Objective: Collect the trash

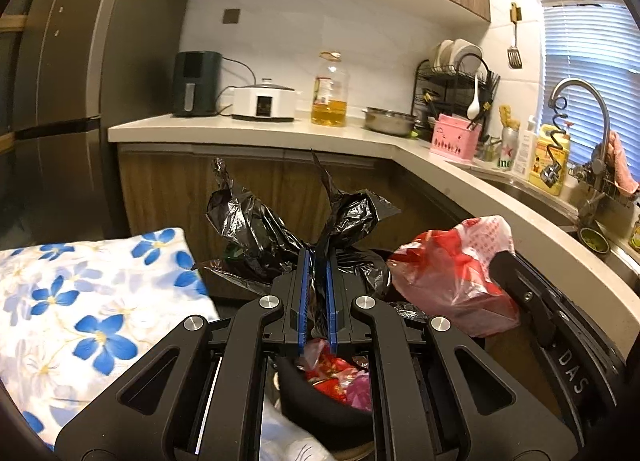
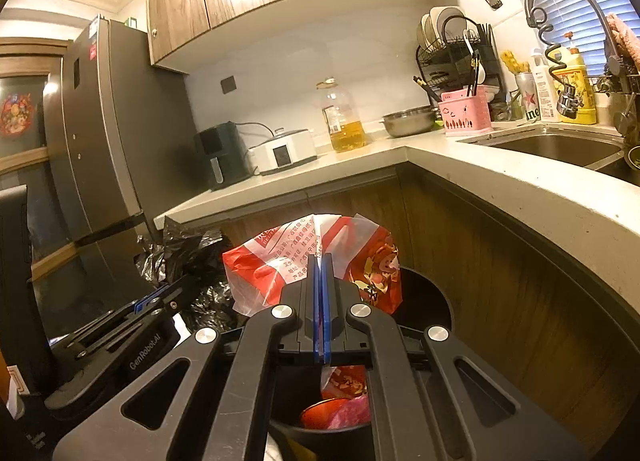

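Left wrist view: the left gripper (image 1: 318, 261) is seen with its blue-padded fingers (image 1: 305, 293) drawn close together, a fold of the black trash bag (image 1: 260, 221) pinched between them; the crumpled bag rises above and beyond the fingertips. A black bin (image 1: 320, 409) holding red and pink wrappers (image 1: 340, 377) is seen directly below the fingers. To the right, the red-and-white plastic bag (image 1: 452, 273) is held by the right gripper (image 1: 500, 261). A blue-flowered cloth (image 1: 80, 309) lies at the left.

Right wrist view: the right gripper's fingers (image 2: 328, 301) are pressed together on the upper edge of the red-and-white bag, which spreads past the fingertips and hangs over the bin. The black bag lies just to its left. The countertop (image 2: 440, 165) and sink (image 2: 560, 149) are seen behind.
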`<state>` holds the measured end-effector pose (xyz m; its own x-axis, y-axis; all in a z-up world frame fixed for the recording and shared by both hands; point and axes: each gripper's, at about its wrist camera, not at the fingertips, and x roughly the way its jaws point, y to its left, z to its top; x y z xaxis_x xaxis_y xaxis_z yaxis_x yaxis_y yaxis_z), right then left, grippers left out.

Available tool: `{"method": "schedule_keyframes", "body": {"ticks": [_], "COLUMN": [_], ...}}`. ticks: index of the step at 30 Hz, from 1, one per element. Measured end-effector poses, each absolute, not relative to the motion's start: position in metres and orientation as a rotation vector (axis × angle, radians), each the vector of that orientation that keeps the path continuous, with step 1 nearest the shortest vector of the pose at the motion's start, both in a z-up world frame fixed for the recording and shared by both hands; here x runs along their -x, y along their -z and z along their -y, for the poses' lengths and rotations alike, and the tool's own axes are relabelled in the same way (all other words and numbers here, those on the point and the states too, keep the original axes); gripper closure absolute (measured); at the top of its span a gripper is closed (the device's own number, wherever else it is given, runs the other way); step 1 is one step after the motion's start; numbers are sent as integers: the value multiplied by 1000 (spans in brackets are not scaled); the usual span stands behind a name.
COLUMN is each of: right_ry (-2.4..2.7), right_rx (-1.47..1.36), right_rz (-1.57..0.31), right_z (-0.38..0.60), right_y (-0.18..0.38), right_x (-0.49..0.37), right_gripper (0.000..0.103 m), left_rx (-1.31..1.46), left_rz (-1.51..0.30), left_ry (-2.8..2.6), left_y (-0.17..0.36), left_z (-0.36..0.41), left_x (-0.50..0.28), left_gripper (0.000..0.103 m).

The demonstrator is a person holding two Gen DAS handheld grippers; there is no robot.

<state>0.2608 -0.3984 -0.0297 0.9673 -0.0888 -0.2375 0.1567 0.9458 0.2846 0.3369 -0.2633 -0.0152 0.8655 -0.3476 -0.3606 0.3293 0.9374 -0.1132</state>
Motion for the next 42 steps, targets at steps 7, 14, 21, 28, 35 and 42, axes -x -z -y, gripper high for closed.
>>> {"method": "schedule_keyframes", "body": {"ticks": [7,14,21,28,35,42], "right_ry": [141,142,155,159,133,105], "right_rx": [-312,-322,-332,-324,-254,-195], "right_rz": [-248,-259,-251,-251,-267,-303], "right_z": [408,414,419,415,385,346], "right_y": [38,40,36,31,24,18], "right_x": [-273,-276,-270,-257,-235,-205], "right_gripper": [98,81,66,40,16,6], "left_rx": [41,22,37,87,67,43], "left_rz": [-415,-420,-417,-407,-399,-404], "left_ry": [389,419,416,325,186,73], "left_y": [27,34,37,31,24,18], "left_z": [273,279,272,240,197,154], "left_x": [-349,-352,-351,-341,-309,-260], "left_gripper": [95,85,51,23,12,9]}}
